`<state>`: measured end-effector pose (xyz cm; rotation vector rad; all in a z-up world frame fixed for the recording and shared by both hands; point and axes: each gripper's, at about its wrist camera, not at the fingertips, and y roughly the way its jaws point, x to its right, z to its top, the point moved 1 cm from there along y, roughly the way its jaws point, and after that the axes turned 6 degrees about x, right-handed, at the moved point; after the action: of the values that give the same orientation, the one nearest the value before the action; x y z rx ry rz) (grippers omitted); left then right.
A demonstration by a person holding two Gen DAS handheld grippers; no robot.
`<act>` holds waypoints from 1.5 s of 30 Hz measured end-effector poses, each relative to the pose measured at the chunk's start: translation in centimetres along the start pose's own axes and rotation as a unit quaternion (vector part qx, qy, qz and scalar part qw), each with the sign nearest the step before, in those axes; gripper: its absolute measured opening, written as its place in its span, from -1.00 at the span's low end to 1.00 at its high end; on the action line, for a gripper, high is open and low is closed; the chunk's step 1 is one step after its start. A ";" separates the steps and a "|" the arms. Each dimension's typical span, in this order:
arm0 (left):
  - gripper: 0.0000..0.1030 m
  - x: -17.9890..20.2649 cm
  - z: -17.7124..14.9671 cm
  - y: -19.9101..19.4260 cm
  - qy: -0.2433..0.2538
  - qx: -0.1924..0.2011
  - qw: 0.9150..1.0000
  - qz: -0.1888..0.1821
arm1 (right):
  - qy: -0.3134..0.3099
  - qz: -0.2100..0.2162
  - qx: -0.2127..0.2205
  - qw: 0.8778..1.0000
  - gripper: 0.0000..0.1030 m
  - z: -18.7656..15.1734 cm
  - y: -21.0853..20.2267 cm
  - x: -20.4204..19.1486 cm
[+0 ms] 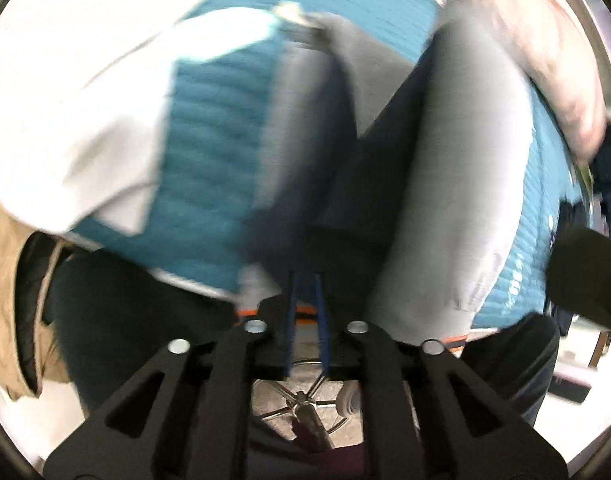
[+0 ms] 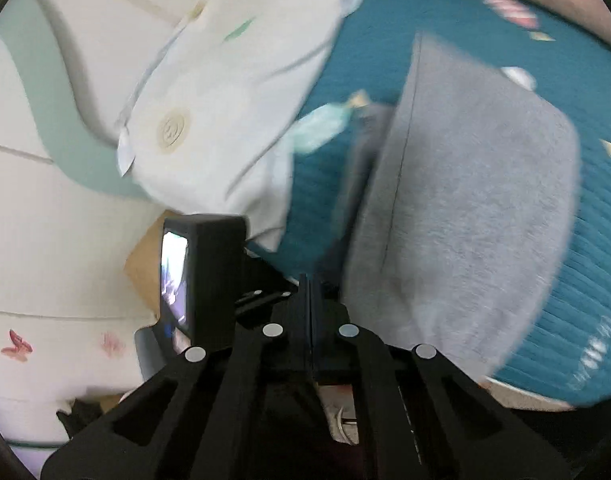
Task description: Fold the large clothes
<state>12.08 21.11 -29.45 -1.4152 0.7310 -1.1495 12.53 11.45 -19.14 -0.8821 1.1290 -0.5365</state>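
Observation:
A grey garment point(image 1: 445, 200) lies folded lengthwise on a teal quilted cover point(image 1: 217, 140), blurred by motion. My left gripper point(image 1: 307, 280) hovers over the garment's near end. Its blue pads point(image 1: 292, 320) stand a narrow gap apart with no cloth between them. In the right wrist view the same grey garment point(image 2: 465, 200) spreads over the teal cover point(image 2: 385, 32), its folded edge on the left. My right gripper point(image 2: 309, 284) is beside that near edge with its fingers pressed together on nothing.
A white pillow point(image 2: 233, 80) with a round print lies left of the garment, and white cloth point(image 1: 65, 80) covers the left. A bare hand point(image 1: 545, 60) reaches in at the top right. A black device with a lit screen point(image 2: 201, 272) sits close by. Below are a chair base point(image 1: 305, 400) and a tan coat point(image 1: 5, 280).

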 end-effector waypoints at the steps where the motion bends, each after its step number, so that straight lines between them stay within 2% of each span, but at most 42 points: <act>1: -0.68 -1.2 -0.1 -0.2 -0.011 0.002 1.000 0.002 | -0.012 -0.015 -0.014 1.000 -0.99 0.5 1.9 -0.8; 3: -0.68 -3.6 -0.5 -0.5 -0.032 0.001 0.999 0.012 | -0.012 -0.030 -0.022 0.999 -0.99 1.0 4.2 -1.2; 5: -0.68 -5.4 -1.4 -0.7 -0.049 0.003 0.999 0.016 | 0.007 -0.003 -0.021 1.000 -0.92 1.1 4.5 -1.1; 6: -0.68 -5.9 -1.8 -0.8 -0.053 0.003 0.998 0.015 | 0.006 -0.003 -0.012 1.000 -0.90 1.0 4.1 -1.0; 8: -0.68 -6.5 -2.2 -1.0 -0.059 -0.002 0.998 0.016 | -0.003 -0.042 0.009 0.999 -0.72 0.9 2.7 -0.3; 9: -0.68 -6.8 -2.5 -0.9 -0.058 -0.004 0.998 0.017 | 0.005 -0.052 0.017 0.999 -0.45 1.2 2.2 0.1; 10: -0.68 -6.8 -2.6 -0.9 -0.055 -0.005 0.998 0.017 | 0.018 -0.060 0.026 0.998 -0.05 1.3 1.3 0.9; 12: -0.68 -6.4 -2.9 -0.9 -0.051 -0.004 0.999 0.013 | 0.035 -0.080 0.050 0.995 0.22 1.0 -0.3 2.6; 14: -0.64 -5.7 -2.6 -0.5 -0.050 -0.007 0.999 0.003 | 0.043 -0.107 0.061 0.991 0.25 1.5 -0.7 3.3; 16: -0.46 -5.0 -2.6 -0.2 -0.046 -0.008 0.999 0.000 | 0.057 -0.133 0.046 0.988 0.25 2.1 -0.2 4.5; 19: -0.45 -4.8 -2.6 -0.4 -0.040 -0.006 0.999 -0.002 | 0.079 -0.157 0.027 0.984 0.25 3.1 2.2 4.5; 22: -0.45 -4.5 -2.8 -0.2 -0.044 -0.009 0.999 -0.008 | 0.068 -0.206 0.008 0.976 0.27 4.5 5.2 3.4; 24: -0.45 -5.1 -2.9 -0.2 -0.050 -0.011 0.999 -0.005 | 0.070 -0.246 -0.019 0.967 0.27 5.4 8.1 3.1; 26: -0.45 -5.4 -3.2 -0.1 -0.055 -0.014 0.998 -0.003 | 0.065 -0.312 -0.028 0.947 0.26 5.9 10.8 3.8; 27: -0.45 -5.6 -3.4 -0.1 -0.057 -0.014 0.998 -0.003 | 0.072 -0.325 -0.028 0.943 0.20 6.0 11.5 4.5; 28: -0.45 -5.9 -3.6 -0.2 -0.059 -0.013 0.998 -0.004 | 0.081 -0.330 -0.021 0.940 0.05 6.0 11.7 4.9; 29: -0.45 -6.3 -3.7 -0.3 -0.062 -0.012 0.998 -0.004 | 0.093 -0.335 -0.003 0.938 -0.02 5.8 11.4 5.2; 30: -0.44 -6.8 -3.8 -0.4 -0.066 -0.011 0.998 -0.006 | 0.095 -0.335 0.005 0.937 -0.23 5.7 11.1 5.1; 31: -0.42 -7.1 -3.9 -0.4 -0.068 -0.012 0.998 -0.007 | 0.084 -0.335 0.008 0.938 -0.54 5.6 10.8 5.0; 34: -0.42 -7.7 -4.0 -0.2 -0.077 -0.013 0.997 -0.007 | 0.089 -0.283 0.013 0.955 -0.78 5.5 9.5 6.0; 39: -0.42 -7.7 -4.1 -0.9 -0.081 -0.003 0.997 -0.014 | 0.089 -0.207 0.021 0.974 -0.82 5.4 7.1 6.2; 45: -0.42 -7.6 -4.0 -1.6 -0.082 0.004 0.997 -0.012 | 0.052 -0.181 0.027 0.982 -0.82 5.5 3.8 2.0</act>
<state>5.55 26.85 -30.05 -1.4954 0.5960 -1.0391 18.13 13.87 -22.46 -1.0294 1.0464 -0.9175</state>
